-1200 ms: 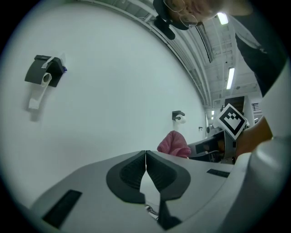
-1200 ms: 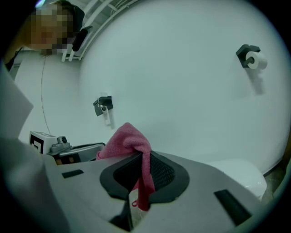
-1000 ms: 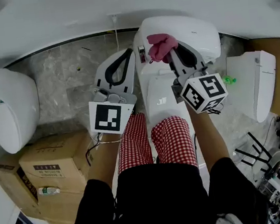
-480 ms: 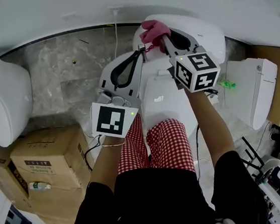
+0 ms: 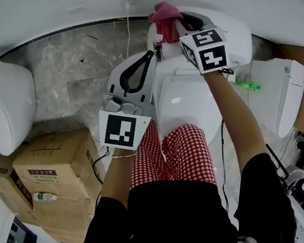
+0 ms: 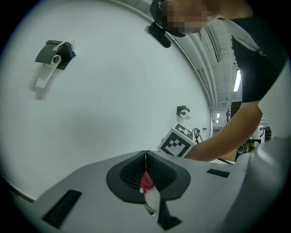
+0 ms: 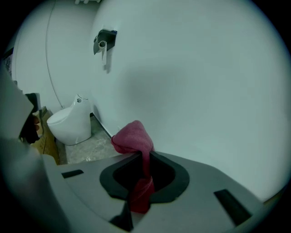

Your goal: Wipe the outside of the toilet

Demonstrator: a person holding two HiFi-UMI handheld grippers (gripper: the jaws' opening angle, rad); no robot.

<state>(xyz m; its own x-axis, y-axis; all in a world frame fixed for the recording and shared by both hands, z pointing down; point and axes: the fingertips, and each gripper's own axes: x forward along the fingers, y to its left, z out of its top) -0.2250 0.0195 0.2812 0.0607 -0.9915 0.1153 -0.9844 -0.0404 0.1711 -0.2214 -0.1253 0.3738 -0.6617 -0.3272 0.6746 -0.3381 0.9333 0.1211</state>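
White toilet [image 5: 186, 106] sits dead centre in the head view, tank up against the wall [image 5: 45, 13], and another toilet [image 5: 2, 114] stands off to the left over some cardboard boxes [image 5: 48, 169]. The person stands right at it in red-check trousers [image 5: 183, 153]. The left gripper [image 5: 152, 55] hangs beside the tank's left side, jaws pressed together. The right gripper [image 7: 145, 159] is clamped on a pink cloth [image 5: 164, 17], which bunches out past the tips at the tank's back left corner, near the wall.
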